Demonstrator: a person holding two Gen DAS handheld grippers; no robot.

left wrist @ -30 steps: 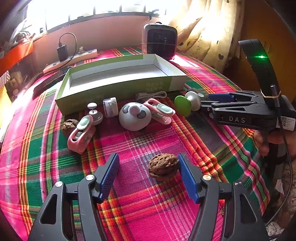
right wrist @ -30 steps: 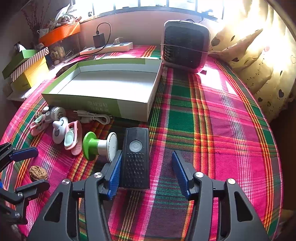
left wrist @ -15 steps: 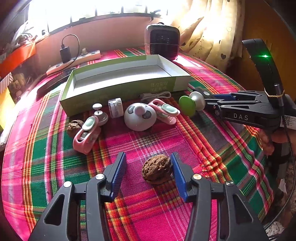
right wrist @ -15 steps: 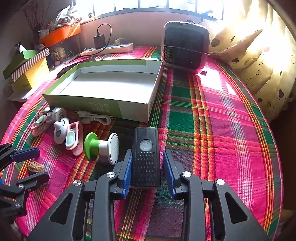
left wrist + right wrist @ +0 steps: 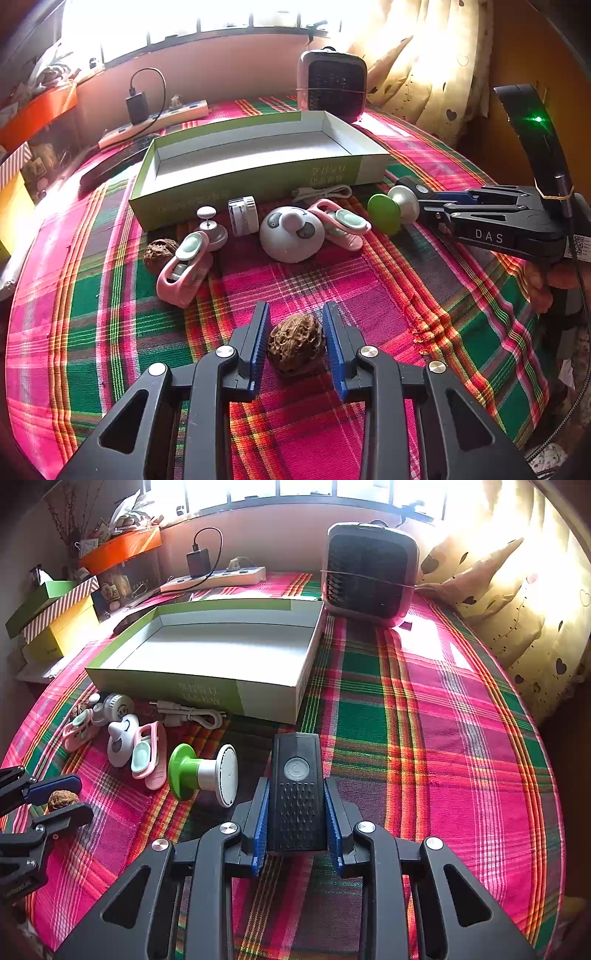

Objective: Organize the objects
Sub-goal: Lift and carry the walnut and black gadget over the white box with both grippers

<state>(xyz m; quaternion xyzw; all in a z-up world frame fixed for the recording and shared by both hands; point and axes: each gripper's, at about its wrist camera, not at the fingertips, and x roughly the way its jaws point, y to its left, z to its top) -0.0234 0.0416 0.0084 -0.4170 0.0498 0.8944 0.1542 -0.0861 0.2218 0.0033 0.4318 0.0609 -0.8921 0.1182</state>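
Note:
A brown walnut (image 5: 295, 347) lies on the plaid cloth between the blue pads of my left gripper (image 5: 295, 310). Its jaws are closing, and both pads touch the nut's sides. The right wrist view shows that gripper (image 5: 79, 797) at the left edge, around the same walnut (image 5: 62, 799). My right gripper (image 5: 296, 786) is closing on a black device with a round power button (image 5: 297, 771), pads pressed to its long sides. The open green and white box (image 5: 258, 177) stands empty beyond the row of small items.
In front of the box lie a second walnut (image 5: 160, 253), two pink clips (image 5: 184, 266), a small jar (image 5: 242, 216), a white round gadget (image 5: 290, 234), a white cable (image 5: 321, 192) and a green-and-silver knob (image 5: 199, 773). A small heater (image 5: 369, 568) and a power strip (image 5: 214, 579) stand behind.
Both grippers have narrowed from wide open. The left pads came in against the walnut, and the right pads closed onto the black device. Neither hand has shifted.

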